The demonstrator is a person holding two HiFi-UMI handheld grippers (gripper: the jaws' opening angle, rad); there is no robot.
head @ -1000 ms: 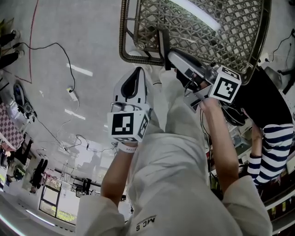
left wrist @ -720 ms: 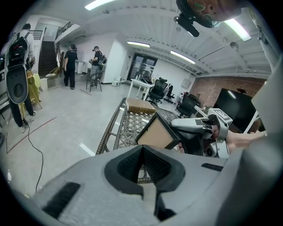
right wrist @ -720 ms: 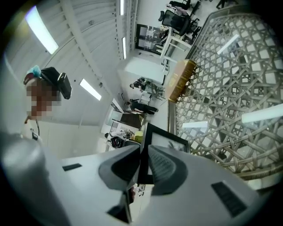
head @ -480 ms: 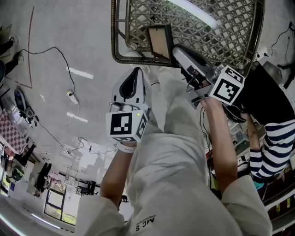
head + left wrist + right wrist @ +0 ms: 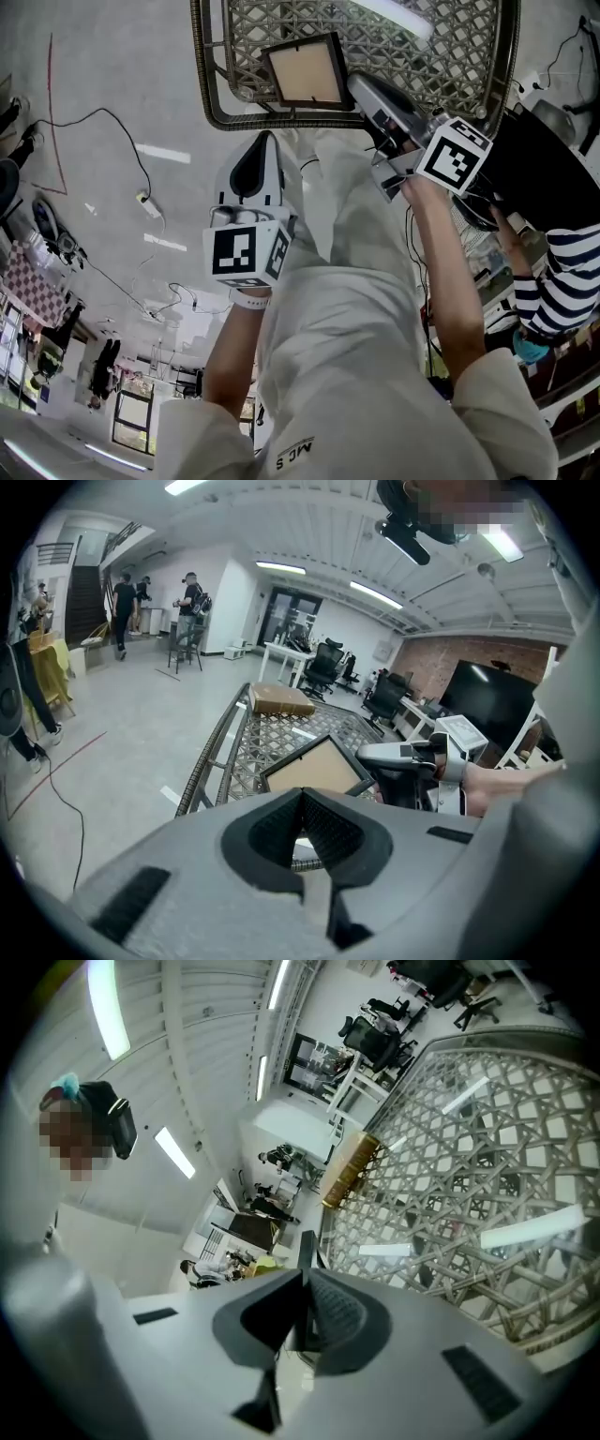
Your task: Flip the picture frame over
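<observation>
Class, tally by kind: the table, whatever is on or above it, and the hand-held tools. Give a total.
Lattice table: 1
Picture frame: 1
Brown box: 1
Tools: 2 (left tool, right tool)
Total: 5

You had bright, even light from ceiling strip lights (image 5: pixel 281 568); their glare streaked the tabletop (image 5: pixel 525 1227). Fisheye bending was strong toward every edge, and both gripper views vignetted to black corners. Nearest surfaces read soft.
</observation>
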